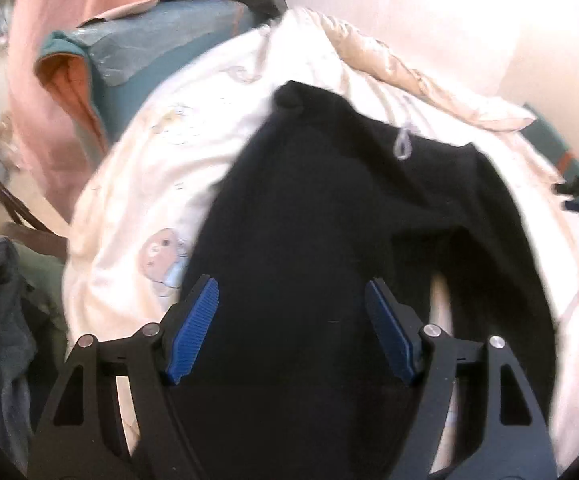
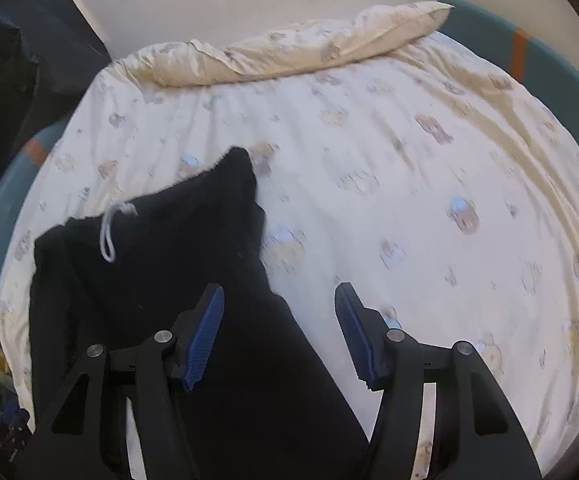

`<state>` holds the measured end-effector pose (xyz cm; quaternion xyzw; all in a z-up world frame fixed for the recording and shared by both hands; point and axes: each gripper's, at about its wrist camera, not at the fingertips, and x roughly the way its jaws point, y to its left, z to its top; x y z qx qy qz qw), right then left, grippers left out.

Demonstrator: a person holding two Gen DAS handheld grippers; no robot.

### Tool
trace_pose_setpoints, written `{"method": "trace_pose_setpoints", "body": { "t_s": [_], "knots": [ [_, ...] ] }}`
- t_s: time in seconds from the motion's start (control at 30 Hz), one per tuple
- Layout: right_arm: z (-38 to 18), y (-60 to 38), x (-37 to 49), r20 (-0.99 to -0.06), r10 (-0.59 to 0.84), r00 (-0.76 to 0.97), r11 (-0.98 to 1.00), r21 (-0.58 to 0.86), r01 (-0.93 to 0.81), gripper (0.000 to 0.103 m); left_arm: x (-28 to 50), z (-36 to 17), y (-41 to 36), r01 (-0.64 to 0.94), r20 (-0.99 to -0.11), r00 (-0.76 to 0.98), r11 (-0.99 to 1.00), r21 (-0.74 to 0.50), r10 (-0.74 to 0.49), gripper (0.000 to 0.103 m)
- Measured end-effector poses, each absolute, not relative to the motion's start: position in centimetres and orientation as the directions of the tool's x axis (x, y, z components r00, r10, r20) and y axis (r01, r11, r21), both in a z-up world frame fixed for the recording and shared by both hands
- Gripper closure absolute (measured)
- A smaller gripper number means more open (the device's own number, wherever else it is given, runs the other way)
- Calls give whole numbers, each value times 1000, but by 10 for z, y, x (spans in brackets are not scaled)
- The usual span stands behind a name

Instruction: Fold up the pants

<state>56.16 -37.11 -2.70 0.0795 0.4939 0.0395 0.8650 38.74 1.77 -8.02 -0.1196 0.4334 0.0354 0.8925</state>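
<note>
On the bed (image 2: 409,160), soft limp black pants (image 1: 309,220): best gripped beside the white drawstring (image 2: 109,232); both grippers' fingers (image 1: 195,332) released, holding nothing.

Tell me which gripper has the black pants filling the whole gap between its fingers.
The left gripper: the black pants span its whole gap. The right gripper shows pants only leftward, patterned sheet on the right.

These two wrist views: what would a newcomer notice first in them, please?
The black pants stand out most: a dark heap on the pale printed bed cover, with a white drawstring looping near the waistband. Both grippers hang open above the pants, the left gripper over the middle of the fabric and the right gripper over the pants' edge. A rumpled pillow lies along the far side of the bed.
</note>
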Motion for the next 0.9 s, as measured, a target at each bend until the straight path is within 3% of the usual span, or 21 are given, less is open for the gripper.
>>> {"method": "trace_pose_setpoints", "body": {
  "t_s": [0.07,0.13,0.33,0.63,0.77,0.8,0.83,0.9],
  "knots": [
    [-28,-369,574,-852,126,508,989,149,4,43,381,-66,16,-134,-768,639,976,-172,-48,30],
    [-28,-369,591,-851,92,518,994,112,7,43,374,-58,14,-108,-739,673,987,-121,-17,18],
    [-45,-354,642,-857,74,510,997,78,-14,43,361,-61,32,-87,-752,656,985,-151,-57,18],
    [-101,-303,743,-884,39,466,995,-9,-100,43,307,-70,77,-129,-784,621,985,-112,-7,18],
    [-133,-300,766,-918,1,397,998,-25,-60,43,304,-76,76,-112,-781,624,992,-54,28,18],
    [-138,-298,766,-920,6,392,998,-16,-53,52,305,-77,74,-108,-781,623,993,-42,35,18],
    [-140,-294,764,-917,0,399,999,-22,-49,76,307,-79,72,-106,-786,618,994,-41,34,18],
    [-132,-266,749,-880,9,475,987,-69,-146,88,310,-81,67,-91,-795,607,994,-62,6,18]
  ]
}}
